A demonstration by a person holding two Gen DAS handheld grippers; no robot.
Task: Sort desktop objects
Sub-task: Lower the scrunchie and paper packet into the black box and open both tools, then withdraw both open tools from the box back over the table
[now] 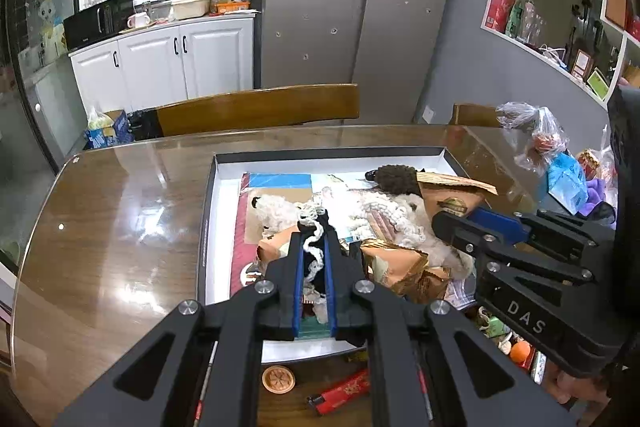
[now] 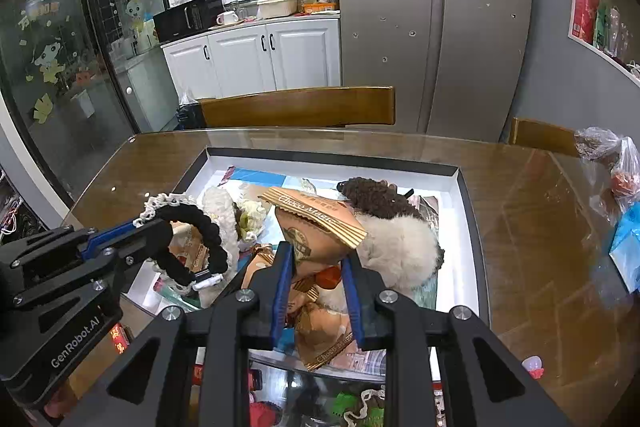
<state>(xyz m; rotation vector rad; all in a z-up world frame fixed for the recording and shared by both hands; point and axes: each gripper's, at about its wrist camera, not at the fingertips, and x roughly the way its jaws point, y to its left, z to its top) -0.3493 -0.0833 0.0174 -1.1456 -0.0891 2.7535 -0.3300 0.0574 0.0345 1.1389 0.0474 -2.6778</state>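
So both grippers are loaded up over the box lid [image 2: 460, 211], that shallow rectangular tray with black outer walls and a white inside, sitting on the glossy glass-topped wooden table [image 1: 120, 211].

The left gripper [image 1: 313, 231] has its blue-padded jaws squeezed together on a black braided headband [image 2: 200, 227] with a frilly cream lace edge. In the right wrist view you can see the whole curved arc of it sticking out past the fingertips, up in the air over the left part of the tray. From its own camera you mostly get the wavy crochet trim pinched between the pads.

The right gripper [image 2: 316, 255] is clamped on a crinkly tan snack packet [image 2: 316, 223], matte paper-looking wrapper with a ribbed crimped seal along the top and brown script lettering. The jaws stand a bit apart because the puffy pouch fills the gap. It's held just above the pile.

The pile in the tray is mostly soft stuff: a fluffy white plush thing [image 2: 400, 247], a dark brown curly fuzzy one [image 2: 372, 197] behind it, chunky cream knitted bits [image 1: 384, 211], more of the same tan wrappers [image 1: 396, 263], all on flat printed paper.

On the table by the tray's near edge there's a round woven-look coaster [image 1: 278, 379] and a red lighter [image 1: 340, 393]. Crumpled clear plastic bags [image 1: 532, 135] sit off on the right side.
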